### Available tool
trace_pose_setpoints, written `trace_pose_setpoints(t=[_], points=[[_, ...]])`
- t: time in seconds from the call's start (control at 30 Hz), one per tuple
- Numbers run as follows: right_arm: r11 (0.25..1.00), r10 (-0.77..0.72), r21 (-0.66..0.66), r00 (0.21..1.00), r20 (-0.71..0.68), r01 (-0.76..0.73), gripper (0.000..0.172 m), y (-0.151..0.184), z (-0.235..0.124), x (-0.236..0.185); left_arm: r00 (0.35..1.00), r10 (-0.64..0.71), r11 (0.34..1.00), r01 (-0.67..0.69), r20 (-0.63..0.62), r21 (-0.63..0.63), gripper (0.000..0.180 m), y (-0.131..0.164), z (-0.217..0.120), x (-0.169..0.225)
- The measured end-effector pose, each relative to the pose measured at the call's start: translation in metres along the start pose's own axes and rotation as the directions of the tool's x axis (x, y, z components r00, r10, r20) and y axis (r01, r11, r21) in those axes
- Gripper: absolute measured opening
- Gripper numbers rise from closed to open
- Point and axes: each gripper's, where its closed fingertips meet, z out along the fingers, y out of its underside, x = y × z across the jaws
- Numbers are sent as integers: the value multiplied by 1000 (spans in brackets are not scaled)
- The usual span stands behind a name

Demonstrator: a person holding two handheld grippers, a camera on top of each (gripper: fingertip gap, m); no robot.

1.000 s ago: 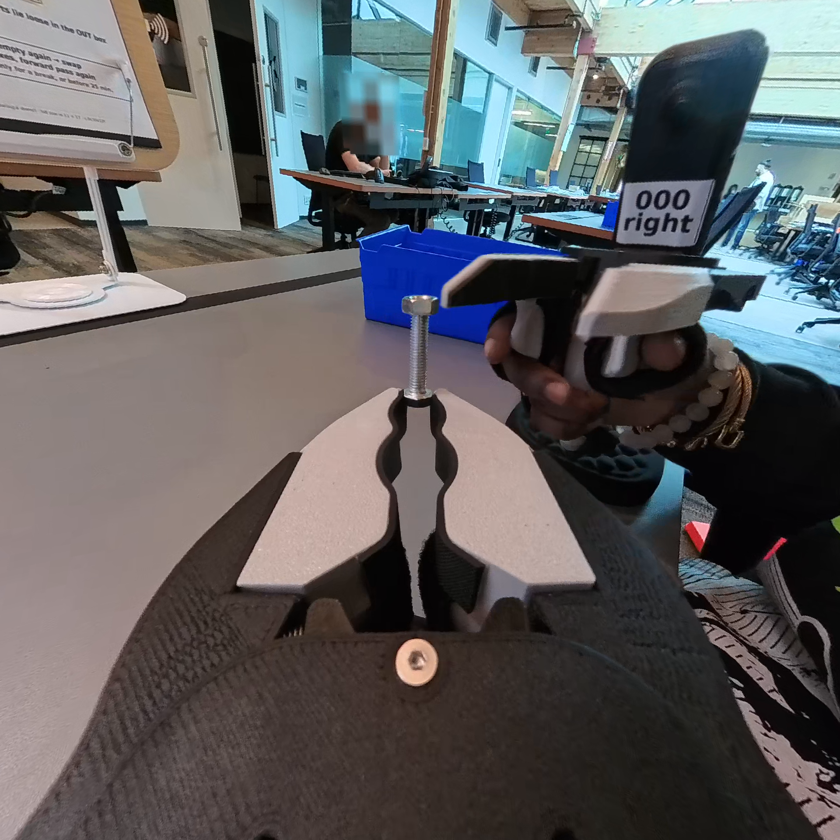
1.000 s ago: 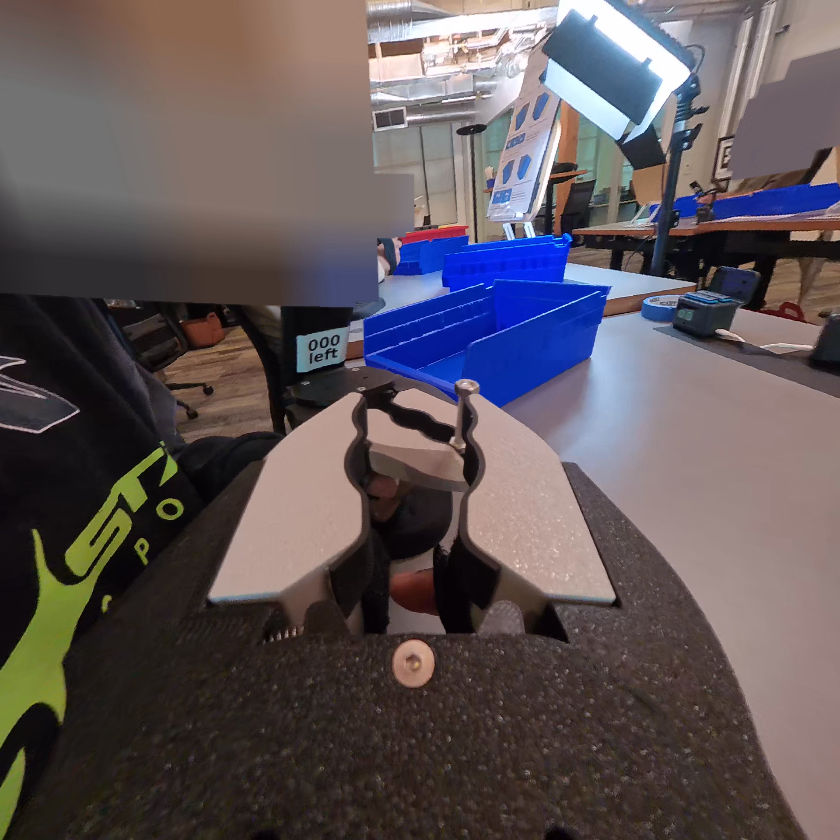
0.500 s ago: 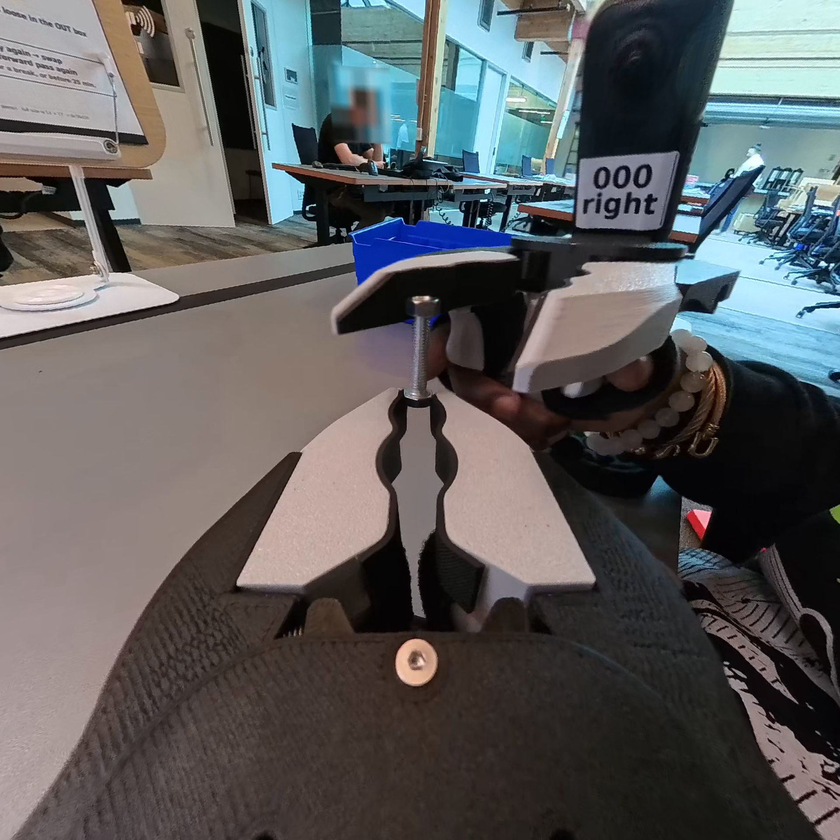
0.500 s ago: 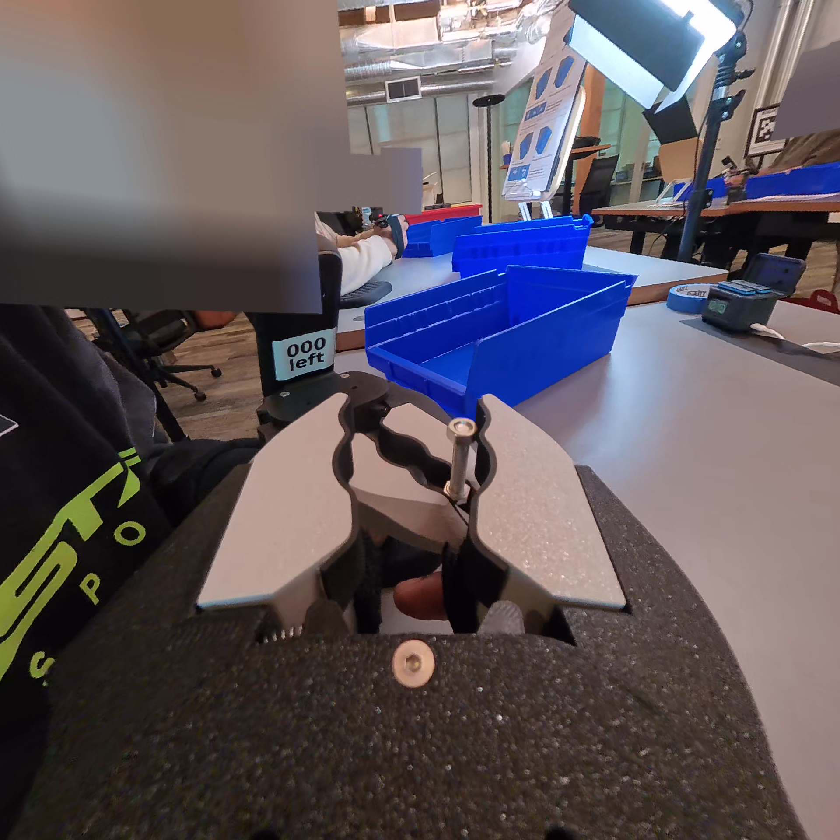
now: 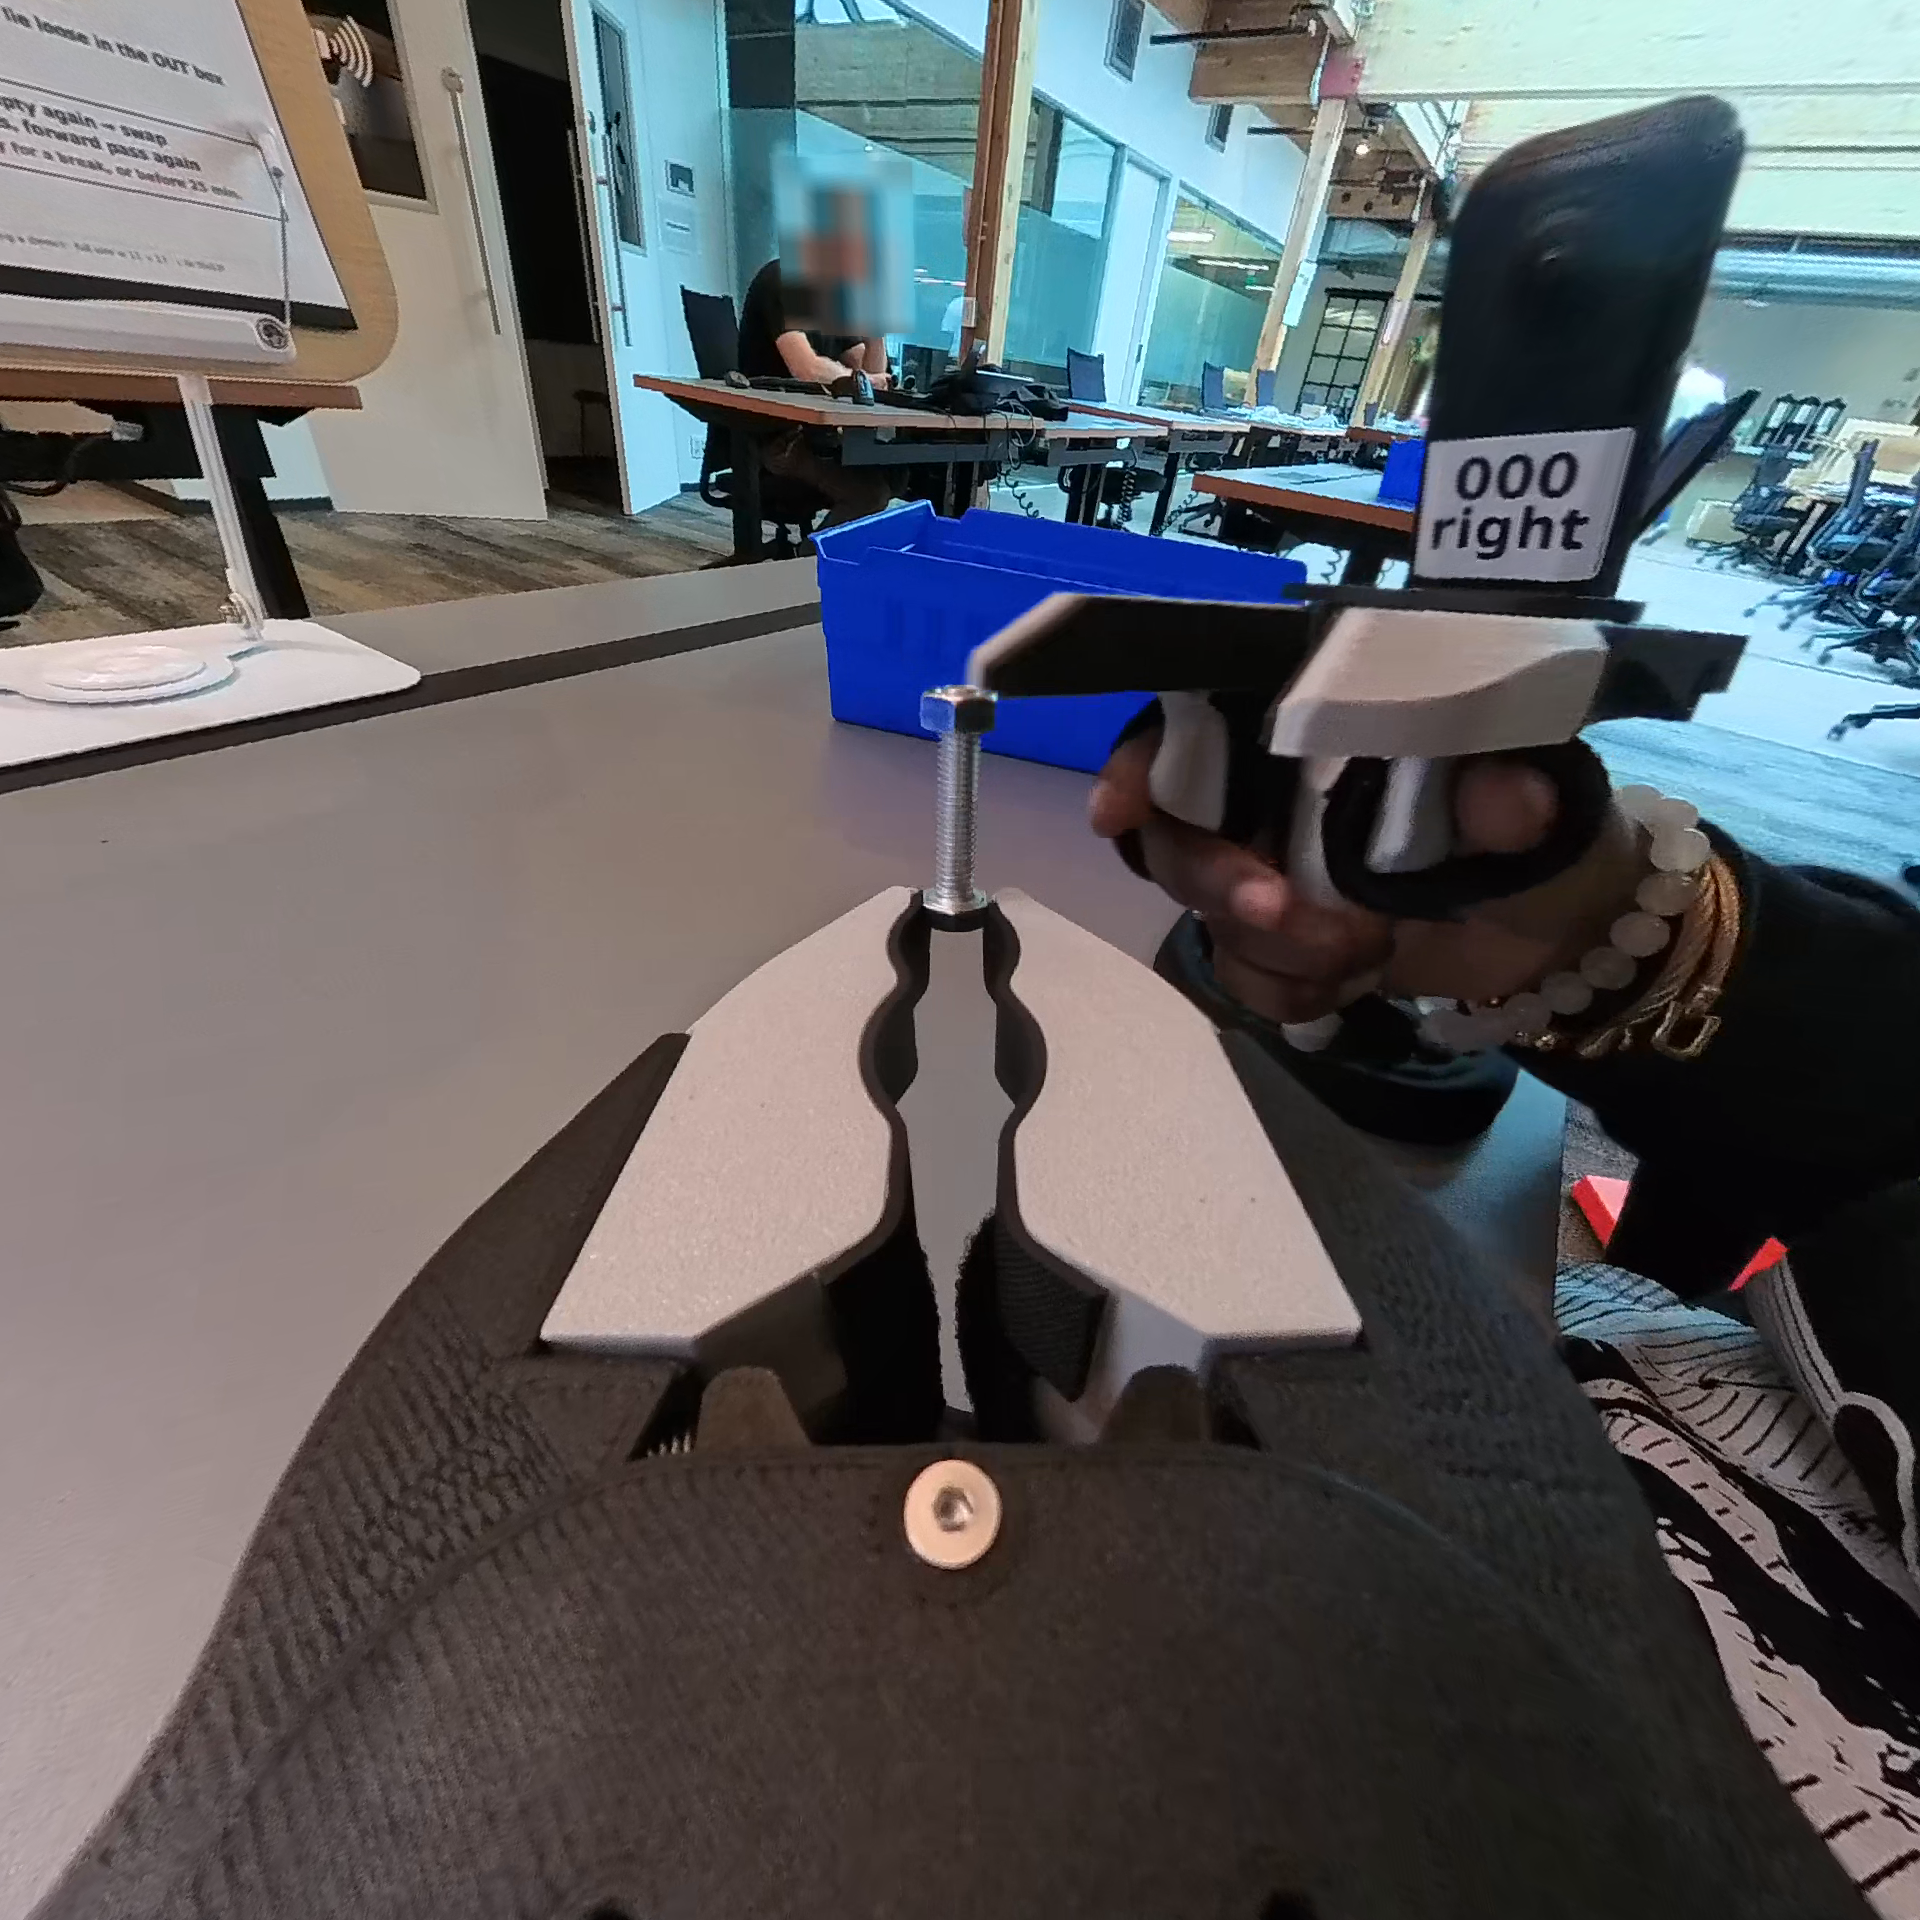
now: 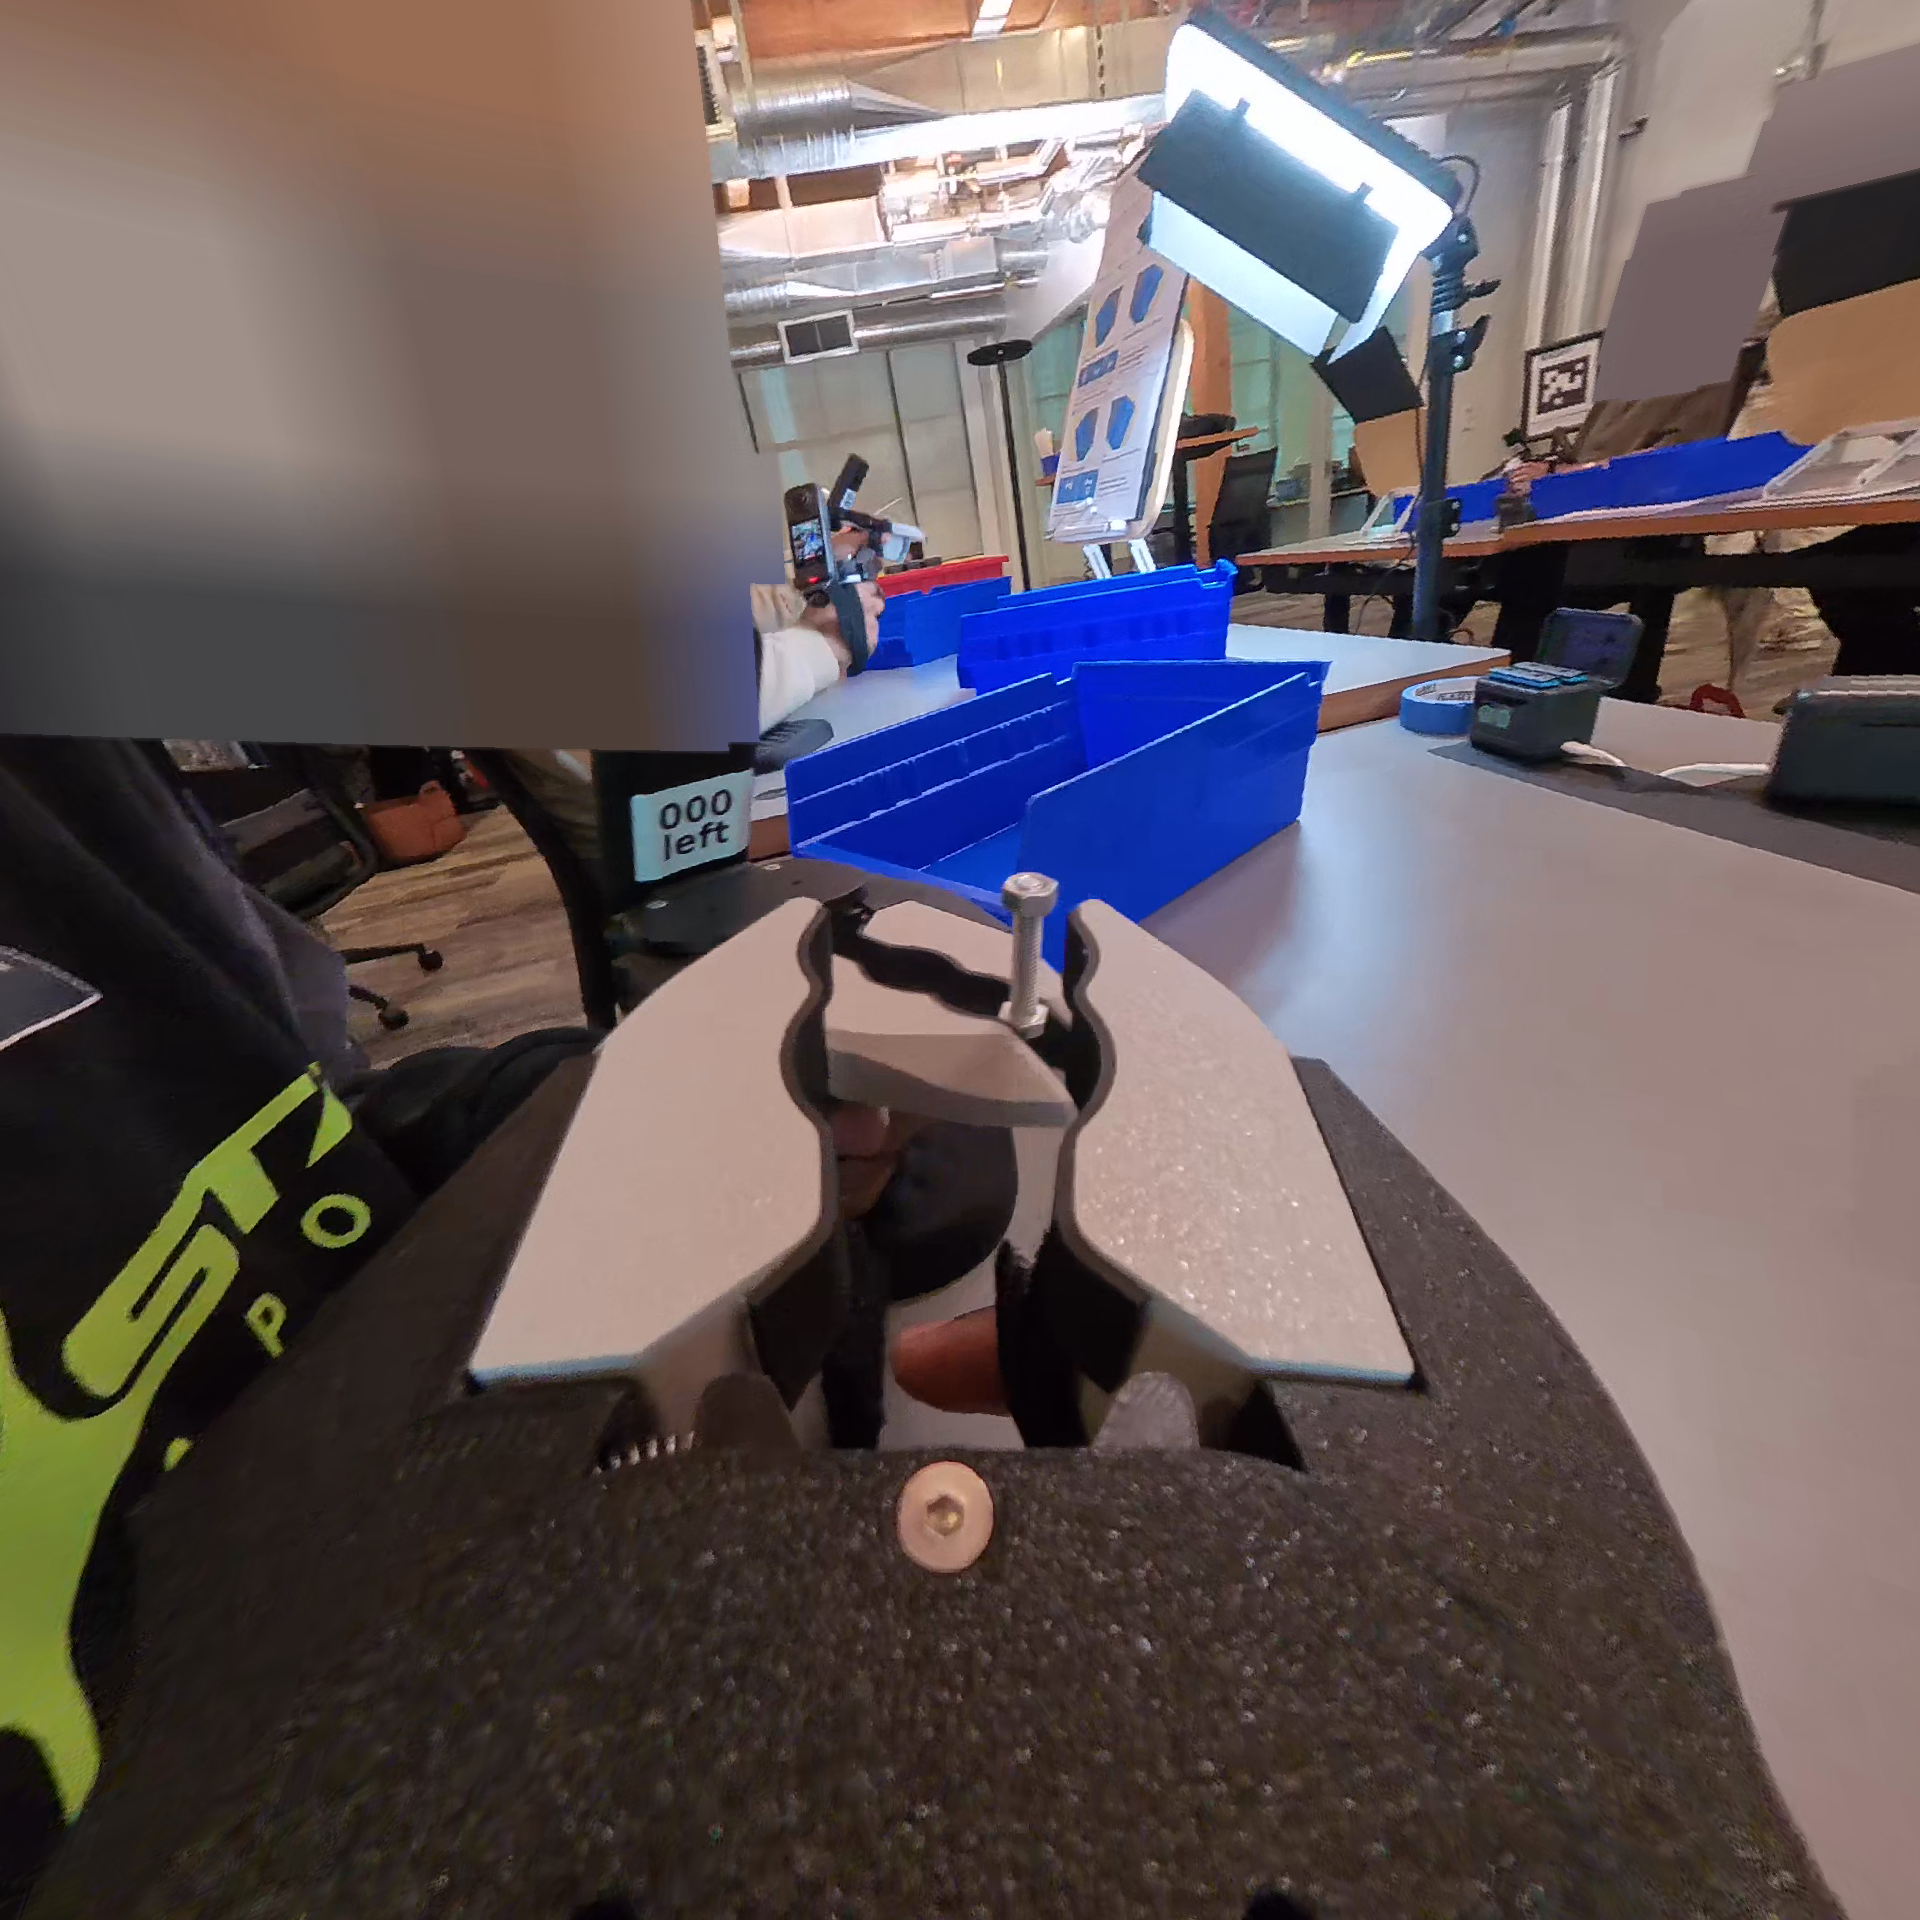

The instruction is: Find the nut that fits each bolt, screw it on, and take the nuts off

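Note:
My left gripper (image 5: 956, 920) is shut on the hex end of a silver bolt (image 5: 957, 810) and holds it upright above the grey table (image 5: 416, 935). A hex nut (image 5: 958, 711) sits at the bolt's top end. My right gripper (image 6: 951, 914) is open, with the bolt (image 6: 1027, 961) standing between its fingertips close to the right finger; neither pad presses on it. In the left wrist view one right finger (image 5: 1143, 649) reaches in from the right, its tip just at the nut's upper edge. The left gripper's finger (image 6: 935, 1075) shows in the right wrist view.
A blue bin (image 5: 1039, 634) stands on the table behind the bolt; it also shows in the right wrist view (image 6: 1164, 800). A white sign stand (image 5: 208, 675) is at the far left. A blue tape roll (image 6: 1434, 707) and dark devices (image 6: 1538, 701) lie at the far right. The left gripper's tips are roughly 5 centimeters from the right gripper's.
My right gripper swung in over the bolt's top with wider jaws, then drew back to the right and narrowed a little. My left gripper kept its hold on the bolt.

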Motion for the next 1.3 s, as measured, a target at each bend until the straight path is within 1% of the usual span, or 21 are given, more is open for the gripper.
trace_pose_setpoints(t=[0.07,0.13,0.3,0.4,0.57,0.7,0.73,0.77,0.8,0.87,0.9,0.97,1.07,1.2,1.3], points=[[1000,7,-3,1000,7,-7,51,1,8,2,1000,9,1000,-9,-4,-1,10,0,0,1],[1000,-2,-24,1000,22,2,56,3,19,2,1000,17,1000,-17,-7,-6,10,1,0,2],[995,-27,-89,996,82,34,55,9,37,-5,999,30,999,-31,-16,-22,10,3,2,5],[993,-42,-103,995,86,51,53,11,37,-7,1000,24,1000,-25,-14,-18,10,3,2,4],[997,-28,-74,998,47,32,52,9,24,-5,1000,13,1000,-13,-2,-10,10,2,1,1],[998,-23,-56,1000,14,23,48,8,9,-6,1000,6,1000,-6,3,-7,10,1,1,0],[998,-24,-53,999,21,25,42,8,5,-8,1000,4,1000,-4,8,-6,10,1,0,-1],[999,-25,-44,999,44,27,30,7,2,-13,1000,1,1000,-1,6,-6,10,1,0,-1],[999,-22,-31,998,55,24,27,5,-1,-16,1000,0,1000,0,5,-6,10,1,0,-1],[1000,-21,-20,999,32,22,27,4,-4,-13,1000,3,1000,-3,4,-5,10,1,0,-1],[1000,-23,-16,1000,18,23,28,4,-3,-9,1000,5,1000,-5,3,-6,10,1,0,0],[1000,-10,-4,1000,-5,10,41,4,1,-2,1000,12,1000,-12,-1,-8,10,2,1,1],[1000,10,-8,1000,11,-10,53,4,15,1,1000,19,1000,-19,-6,-8,10,2,0,2],[999,-2,-43,999,45,4,55,7,31,1,999,32,999,-33,-20,-21,10,3,1,5],[998,-1,-70,997,73,6,50,10,36,-2,999,39,999,-40,-23,-29,10,5,2,6]])
